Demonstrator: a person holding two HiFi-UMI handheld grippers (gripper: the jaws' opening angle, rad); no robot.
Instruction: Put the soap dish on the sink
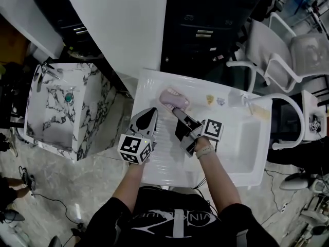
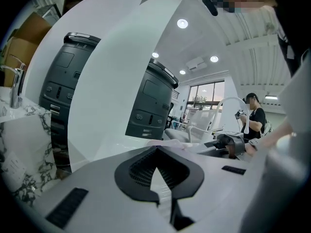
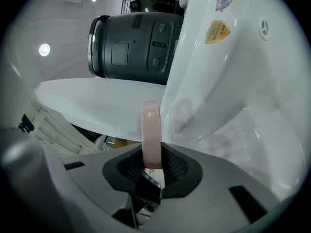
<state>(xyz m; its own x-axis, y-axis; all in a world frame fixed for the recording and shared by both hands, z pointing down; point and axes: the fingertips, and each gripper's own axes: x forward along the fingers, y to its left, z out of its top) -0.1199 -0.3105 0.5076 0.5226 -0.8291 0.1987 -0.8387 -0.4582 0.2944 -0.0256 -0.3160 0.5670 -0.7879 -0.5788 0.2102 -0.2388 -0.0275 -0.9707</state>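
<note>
A pink soap dish (image 1: 174, 98) hangs over the back left part of the white sink (image 1: 146, 86), near its rear rim. My right gripper (image 1: 176, 112) is shut on the dish's near edge. In the right gripper view the dish (image 3: 151, 130) stands edge-on between the pads, with the sink's white wall to its right. My left gripper (image 1: 150, 113) hovers just left of the right one, over the sink's ridged drainboard. Its jaws meet at the tips and hold nothing. The left gripper view shows the gripper (image 2: 158, 178) empty, with the right gripper far to the right.
The sink's basin (image 1: 247, 143) and white arched faucet (image 1: 288, 107) lie to the right. A marbled washstand (image 1: 61, 107) with a chrome tap (image 1: 43, 72) stands at the left. Black cabinets (image 1: 205, 30) and white chairs (image 1: 277, 55) are behind. A person (image 2: 252, 113) stands far off.
</note>
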